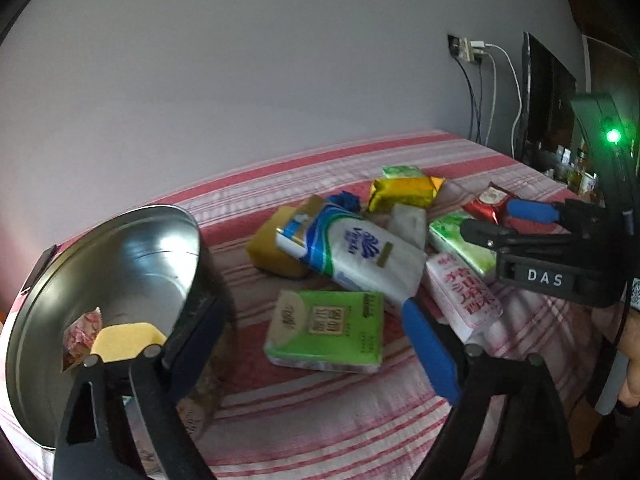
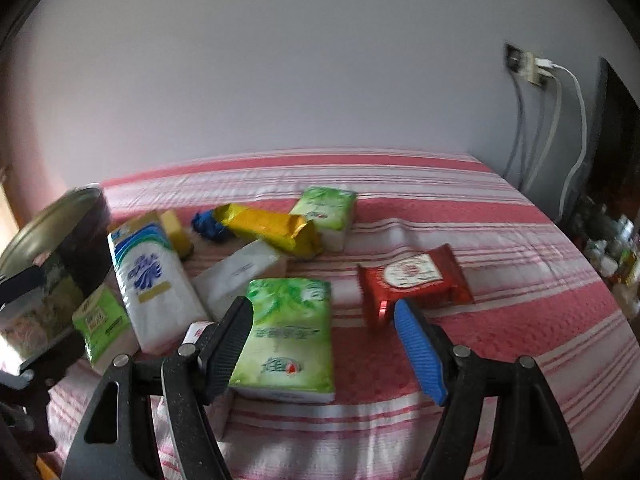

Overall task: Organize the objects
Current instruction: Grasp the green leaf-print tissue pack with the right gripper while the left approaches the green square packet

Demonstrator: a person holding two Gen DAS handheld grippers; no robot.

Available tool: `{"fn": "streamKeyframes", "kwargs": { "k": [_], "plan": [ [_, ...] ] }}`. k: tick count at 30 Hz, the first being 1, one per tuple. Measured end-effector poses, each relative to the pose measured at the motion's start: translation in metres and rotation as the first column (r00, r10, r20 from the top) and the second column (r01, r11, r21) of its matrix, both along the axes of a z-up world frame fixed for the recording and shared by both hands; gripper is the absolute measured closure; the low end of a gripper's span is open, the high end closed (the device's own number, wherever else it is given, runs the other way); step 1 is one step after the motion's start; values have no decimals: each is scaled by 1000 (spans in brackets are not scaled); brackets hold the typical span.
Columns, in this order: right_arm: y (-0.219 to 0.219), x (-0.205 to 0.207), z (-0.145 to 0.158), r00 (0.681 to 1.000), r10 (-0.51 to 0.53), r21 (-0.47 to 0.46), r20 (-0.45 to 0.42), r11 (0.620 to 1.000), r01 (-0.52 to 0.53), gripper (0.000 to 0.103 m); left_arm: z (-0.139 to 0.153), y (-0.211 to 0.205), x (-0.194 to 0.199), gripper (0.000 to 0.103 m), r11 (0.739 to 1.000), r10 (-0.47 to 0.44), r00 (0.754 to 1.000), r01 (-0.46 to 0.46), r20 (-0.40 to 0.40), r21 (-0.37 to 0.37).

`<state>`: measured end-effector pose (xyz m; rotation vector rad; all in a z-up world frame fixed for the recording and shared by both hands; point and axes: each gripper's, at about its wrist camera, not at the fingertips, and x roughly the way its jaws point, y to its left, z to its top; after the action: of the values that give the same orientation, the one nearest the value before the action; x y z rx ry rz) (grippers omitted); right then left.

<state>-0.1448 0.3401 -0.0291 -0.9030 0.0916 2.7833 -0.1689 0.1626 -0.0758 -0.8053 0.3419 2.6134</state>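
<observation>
On the pink striped bed cover (image 2: 480,216) lies a heap of packs. My left gripper (image 1: 308,304) is open above a green tissue pack (image 1: 326,330), its pads clear of it. A round metal tin (image 1: 120,264) tilts close against its left finger; whether they touch I cannot tell. Inside the tin lie a yellow block (image 1: 128,338) and a small pink wrapped item (image 1: 82,332). My right gripper (image 2: 324,320) is open over another green tissue pack (image 2: 288,332), with a red foil pack (image 2: 416,280) just past its blue finger. It also shows at the right as my right gripper (image 1: 486,216).
A blue-and-white tissue pack (image 1: 360,256), a gold foil bag (image 2: 272,228), a white pack with red writing (image 1: 464,296) and a blue bundle (image 2: 208,226) crowd the middle. Behind is a grey wall with a socket and cables (image 2: 536,68). The bed's right edge drops to a cluttered floor (image 2: 612,252).
</observation>
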Motion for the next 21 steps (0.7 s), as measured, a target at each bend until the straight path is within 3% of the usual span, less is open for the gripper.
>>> {"fn": "streamKeyframes", "kwargs": {
  "k": [4,6,9,16,21],
  "plan": [
    [-3,-2,-2,999,38,4,18,999,-38,28,-9,9,-2,14,998,-45,999,46,28,-35],
    [-5,-10,-6,996,43,9,76,999,-43,28,-10,10,-7,15,998,-49,997,51,53,-34],
    [0,-13,-8,995,42,-26,93,999,-40,28,-15,9,-18,22,998,-61,989,64,132,-19],
    [4,-11,-10,995,31,-53,96,998,-26,28,-19,14,-25,19,995,-88,983,95,162,-35],
    [1,-12,-11,994,37,-40,105,999,-33,45,-20,9,-23,21,996,-84,982,88,168,-19]
  ]
}}
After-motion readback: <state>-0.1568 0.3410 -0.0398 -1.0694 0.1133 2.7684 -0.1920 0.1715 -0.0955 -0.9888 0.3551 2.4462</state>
